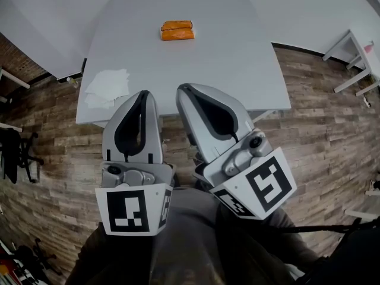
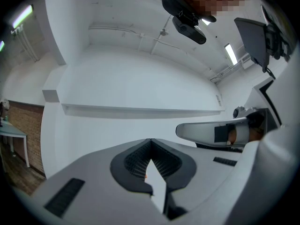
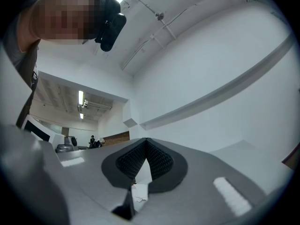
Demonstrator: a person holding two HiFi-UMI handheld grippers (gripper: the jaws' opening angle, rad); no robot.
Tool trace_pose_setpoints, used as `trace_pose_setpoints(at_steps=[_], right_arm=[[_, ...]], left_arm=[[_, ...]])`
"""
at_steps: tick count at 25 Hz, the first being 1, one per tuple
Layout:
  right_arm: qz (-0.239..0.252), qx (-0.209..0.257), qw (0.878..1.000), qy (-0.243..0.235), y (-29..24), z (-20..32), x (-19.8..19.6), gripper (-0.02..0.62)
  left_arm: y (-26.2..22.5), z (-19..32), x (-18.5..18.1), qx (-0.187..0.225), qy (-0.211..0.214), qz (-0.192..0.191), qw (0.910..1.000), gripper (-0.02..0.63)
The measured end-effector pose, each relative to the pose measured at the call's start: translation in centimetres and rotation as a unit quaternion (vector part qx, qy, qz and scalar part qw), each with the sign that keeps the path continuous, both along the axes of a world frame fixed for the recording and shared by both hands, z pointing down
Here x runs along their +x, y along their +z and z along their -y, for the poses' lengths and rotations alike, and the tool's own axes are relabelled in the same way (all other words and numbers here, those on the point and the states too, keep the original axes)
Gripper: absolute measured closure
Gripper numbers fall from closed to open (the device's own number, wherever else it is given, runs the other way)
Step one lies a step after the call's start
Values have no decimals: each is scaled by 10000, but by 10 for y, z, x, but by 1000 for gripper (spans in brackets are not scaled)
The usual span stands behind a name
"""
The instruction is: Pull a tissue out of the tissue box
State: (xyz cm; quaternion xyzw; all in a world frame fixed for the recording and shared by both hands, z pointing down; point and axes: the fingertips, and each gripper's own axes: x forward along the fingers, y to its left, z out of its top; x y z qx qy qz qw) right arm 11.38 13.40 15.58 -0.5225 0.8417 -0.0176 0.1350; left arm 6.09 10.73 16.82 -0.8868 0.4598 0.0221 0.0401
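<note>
An orange tissue pack (image 1: 177, 31) lies on the far middle of the white table (image 1: 237, 70). A loose pile of white tissues (image 1: 107, 88) rests on the table's near left corner. Both grippers hang close to my body, short of the table's near edge and well away from the pack. My left gripper (image 1: 144, 94) has its jaws together with nothing between them. The right gripper (image 1: 183, 88) stands beside it, jaws also together and empty. Its tip (image 3: 146, 139) aims slightly upward at a white wall. In the left gripper view the shut tip (image 2: 150, 139) faces a white wall, with the right gripper (image 2: 220, 132) alongside.
Wood-plank floor surrounds the table. A black chair (image 1: 15, 150) stands at the left edge, and white furniture legs (image 1: 356, 58) at the far right. Another white table top (image 1: 35, 22) sits at the upper left.
</note>
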Motion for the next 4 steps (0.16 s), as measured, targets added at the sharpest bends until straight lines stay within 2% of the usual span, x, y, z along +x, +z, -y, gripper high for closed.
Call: trace_pose_setpoints(at_steps=[4], right_arm=[[3,-12,10000,0,1,-1,2,594]], left_arm=[[1,-2,3,-8,22,9,10000,606]])
